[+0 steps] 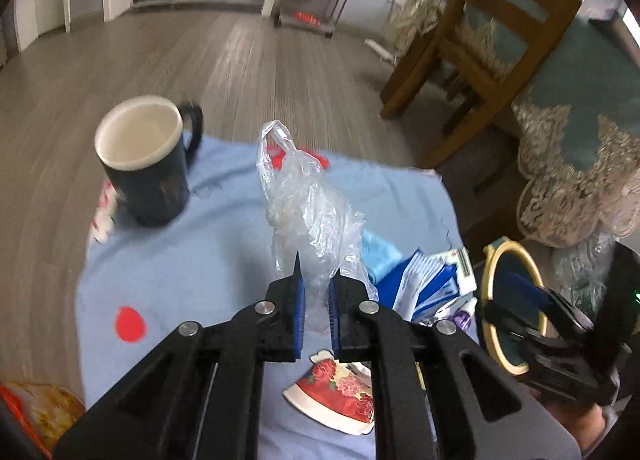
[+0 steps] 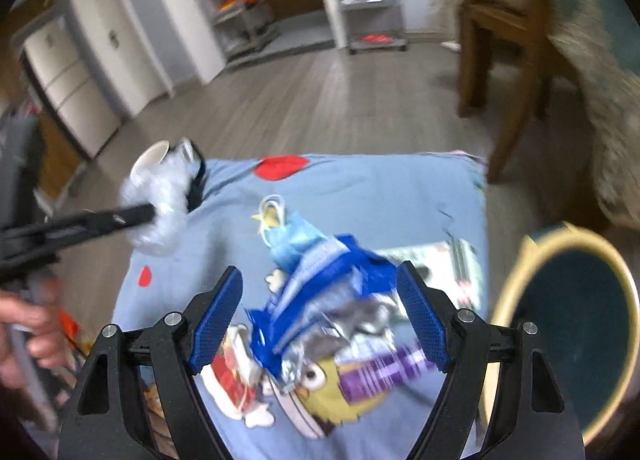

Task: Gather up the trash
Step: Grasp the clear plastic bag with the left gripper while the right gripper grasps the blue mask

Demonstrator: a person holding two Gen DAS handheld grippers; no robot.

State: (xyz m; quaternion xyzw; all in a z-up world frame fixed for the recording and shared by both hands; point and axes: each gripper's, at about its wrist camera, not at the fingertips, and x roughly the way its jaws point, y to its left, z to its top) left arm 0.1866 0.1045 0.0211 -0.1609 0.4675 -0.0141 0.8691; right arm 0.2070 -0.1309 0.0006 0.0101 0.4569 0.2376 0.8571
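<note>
A: Left gripper (image 1: 317, 292) state?

B: Pinched on a crumpled clear plastic bag (image 1: 308, 204), blue pads (image 1: 301, 302) nearly together with film squeezed between them. Bag is held above the light blue cloth (image 1: 200, 260), not resting on it.

A: Bag orientation?

B: Long axis runs away from the fingertips toward the far edge of the cloth, with a loop handle at the far end. From the right wrist view, the same bag (image 2: 162, 200) bunches at the tip of the left gripper (image 2: 150, 212), in front of the mug (image 2: 154, 156).

A: Right gripper (image 2: 320, 324)?

B: Spread wide, nothing between the pads. It hangs over the trash pile: a blue and white wrapper (image 2: 320, 300), a light blue piece (image 2: 292, 240) behind it, a purple and yellow printed wrapper (image 2: 360, 376), and a red and white packet (image 2: 236, 372) near the left finger.

A: Any readable text?

B: No. The prints are motion blurred. The red packet (image 1: 340, 392) shows a flower pattern in the left view, and the dark mug (image 1: 146, 164) has a faint mark I can't read.

A: Anything else nearby?

B: A round dark bin with a yellow rim (image 2: 568, 332) is just right of the cloth. A wooden chair (image 1: 488, 32) stands beyond it on the wood floor. A bare hand (image 2: 28, 328) shows at the left edge.
</note>
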